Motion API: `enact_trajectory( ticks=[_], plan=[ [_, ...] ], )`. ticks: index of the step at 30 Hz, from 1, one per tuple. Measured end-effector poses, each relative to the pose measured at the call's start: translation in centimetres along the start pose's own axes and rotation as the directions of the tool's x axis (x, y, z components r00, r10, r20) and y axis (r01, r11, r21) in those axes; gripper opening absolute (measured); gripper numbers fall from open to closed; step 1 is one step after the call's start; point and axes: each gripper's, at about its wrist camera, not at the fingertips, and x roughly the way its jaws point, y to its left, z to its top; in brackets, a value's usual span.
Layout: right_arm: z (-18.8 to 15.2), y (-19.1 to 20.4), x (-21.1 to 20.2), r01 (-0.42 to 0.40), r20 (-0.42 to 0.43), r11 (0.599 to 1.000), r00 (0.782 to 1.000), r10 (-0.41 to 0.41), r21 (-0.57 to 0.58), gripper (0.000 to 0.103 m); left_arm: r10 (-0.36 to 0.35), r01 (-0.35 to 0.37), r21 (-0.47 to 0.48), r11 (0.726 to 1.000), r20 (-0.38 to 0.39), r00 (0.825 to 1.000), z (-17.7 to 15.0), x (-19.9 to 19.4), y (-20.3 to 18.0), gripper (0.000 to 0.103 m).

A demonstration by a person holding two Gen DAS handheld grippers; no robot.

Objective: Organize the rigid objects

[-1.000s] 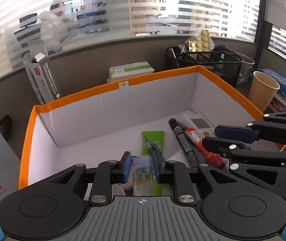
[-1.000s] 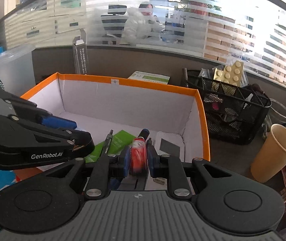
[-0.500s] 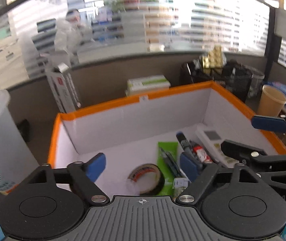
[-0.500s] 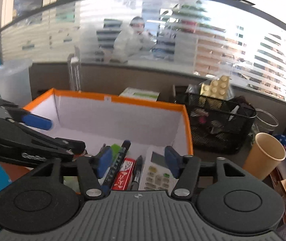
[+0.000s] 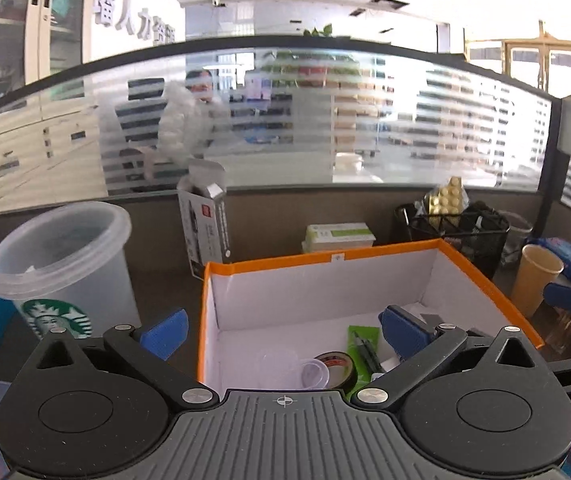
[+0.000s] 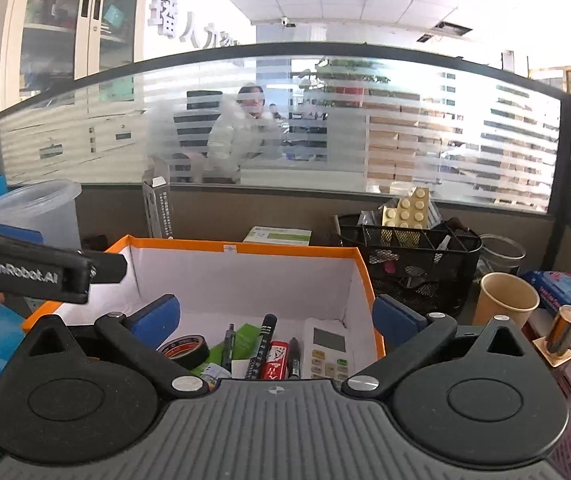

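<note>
An orange-rimmed white box holds a tape roll, a clear small cup, a green packet, a black marker, a red item, a pen and a white remote. My left gripper is open and empty, raised in front of the box. My right gripper is open and empty, also raised above the box's near edge.
A clear Starbucks cup stands left of the box. A black mesh organizer and a paper cup stand to the right. A small carton and a flat green-white box sit behind, against the partition.
Both grippers opened, released the tape-side item and the red item into the box, then pulled back and up, away from the box.
</note>
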Motion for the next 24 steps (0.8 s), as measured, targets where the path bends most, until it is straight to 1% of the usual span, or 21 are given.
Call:
enact_trajectory(
  ticks=[4,10,24],
  plan=[
    [0.0,0.9,-1.6,0.017,0.023,1.000,1.000,-0.017,-0.002,0.103,0.014,-0.014,-0.006,1.000,0.032,0.999,-0.1,-1.7,0.8,0.103],
    [0.2,2.3,-3.3,0.021,0.040,1.000,0.999,-0.020,-0.013,0.103,0.026,-0.024,-0.035,0.999,0.064,0.998,-0.4,-3.5,2.2,0.103],
    [0.3,5.3,-5.3,0.008,0.055,0.999,0.998,-0.006,-0.046,0.103,0.041,-0.033,-0.076,0.997,0.096,0.995,-1.3,-6.1,4.9,0.103]
  ],
)
